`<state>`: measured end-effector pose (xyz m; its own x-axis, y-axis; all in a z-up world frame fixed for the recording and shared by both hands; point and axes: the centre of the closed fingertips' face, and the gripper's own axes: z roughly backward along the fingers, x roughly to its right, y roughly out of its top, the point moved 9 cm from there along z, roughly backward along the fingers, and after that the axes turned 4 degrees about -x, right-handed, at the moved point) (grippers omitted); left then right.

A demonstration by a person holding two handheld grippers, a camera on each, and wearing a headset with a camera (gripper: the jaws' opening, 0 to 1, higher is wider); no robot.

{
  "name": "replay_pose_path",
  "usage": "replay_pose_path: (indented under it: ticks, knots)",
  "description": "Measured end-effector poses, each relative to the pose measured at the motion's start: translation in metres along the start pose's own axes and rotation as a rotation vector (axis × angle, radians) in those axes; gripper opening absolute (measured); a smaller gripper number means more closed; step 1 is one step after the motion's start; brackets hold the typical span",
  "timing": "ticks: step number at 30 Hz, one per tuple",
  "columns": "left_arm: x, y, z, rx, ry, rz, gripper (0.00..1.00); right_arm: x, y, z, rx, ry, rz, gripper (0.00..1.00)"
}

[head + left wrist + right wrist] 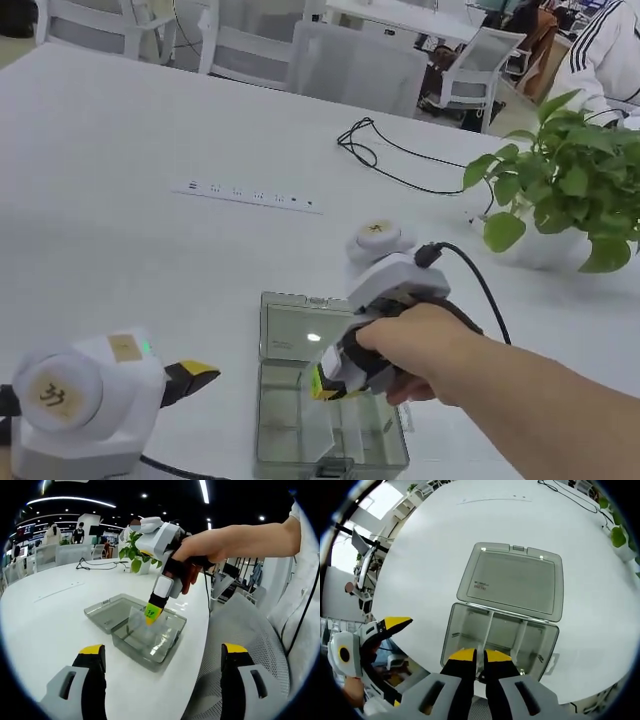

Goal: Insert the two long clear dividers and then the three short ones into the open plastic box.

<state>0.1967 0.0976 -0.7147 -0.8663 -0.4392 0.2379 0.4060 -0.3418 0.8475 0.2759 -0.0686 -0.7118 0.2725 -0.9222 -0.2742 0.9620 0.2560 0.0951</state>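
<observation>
Divider (136, 621) hangs pinched in the clamped right gripper (479, 655), straight above the box (451, 635) tray's near side (lid lies far); left gripper (162, 650) hovers near-left, jaws spread, farther off.

One plastic box (515, 580), two dividers (486, 630) (519, 637) inside; two tools (162, 650) (480, 656); one plant (570, 190), one power strip (245, 195), one cable (400, 160).

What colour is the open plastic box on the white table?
The plastic box is a smoky, see-through grey, lid and base alike; the right gripper view shows it best.
</observation>
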Motion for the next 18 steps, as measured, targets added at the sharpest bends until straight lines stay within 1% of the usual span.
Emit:
replay_pose_path:
  ticks: [6,10,12,13,14,18]
  knots:
    - [0.000,-0.001,0.000,-0.002,0.000,-0.007,0.99,-0.004,-0.001,-0.003,0.000,-0.013,0.021,0.07]
    - [0.000,-0.003,0.000,-0.014,0.002,-0.019,1.00,-0.007,-0.001,-0.005,0.004,-0.018,0.040,0.07]
    - [0.000,-0.005,0.000,-0.018,-0.001,-0.020,1.00,-0.006,0.001,-0.007,0.005,-0.015,0.040,0.07]
    - [0.000,-0.005,0.000,-0.024,-0.001,-0.024,1.00,-0.006,0.001,-0.008,0.012,-0.001,0.038,0.07]
    - [0.000,-0.005,0.000,-0.026,-0.002,-0.026,1.00,-0.006,0.001,-0.009,0.014,0.002,0.036,0.08]
    - [-0.001,-0.004,0.000,-0.033,-0.001,-0.031,1.00,-0.006,-0.002,-0.018,0.032,0.011,0.045,0.08]
